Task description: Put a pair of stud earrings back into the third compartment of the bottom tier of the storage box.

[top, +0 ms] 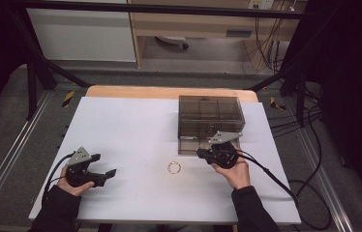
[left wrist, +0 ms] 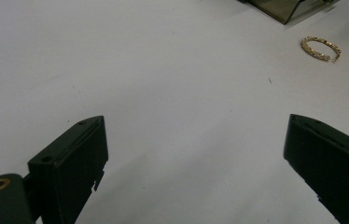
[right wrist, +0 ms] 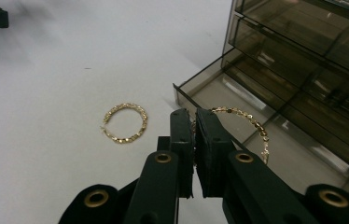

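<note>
Held ring: right hand-held gripper (right wrist: pixel 193 119), low centre of its own view, is clenched on a thin gold hoop earring (right wrist: pixel 249 122) whose arc curves off to the right of the jaws.
Drawer: smoky transparent plastic drawer box (top: pixel 211 116) sits right of centre in the high view; its bottom drawer (right wrist: pixel 238 100) stands pulled out, and the held hoop hangs over the open tray, seemingly not resting on its floor, though the angle is poor.
Second ring: matching gold hoop earring (right wrist: pixel 125 123) lies flat on the white bench (top: pixel 135 135), left of the clenched jaws and just outside the drawer's front corner.
Left hand-held gripper (top: pixel 102 172): released, jaws spread wide, lower left of the high view, well apart from the loose hoop.
Nearer hand: the right.
</note>
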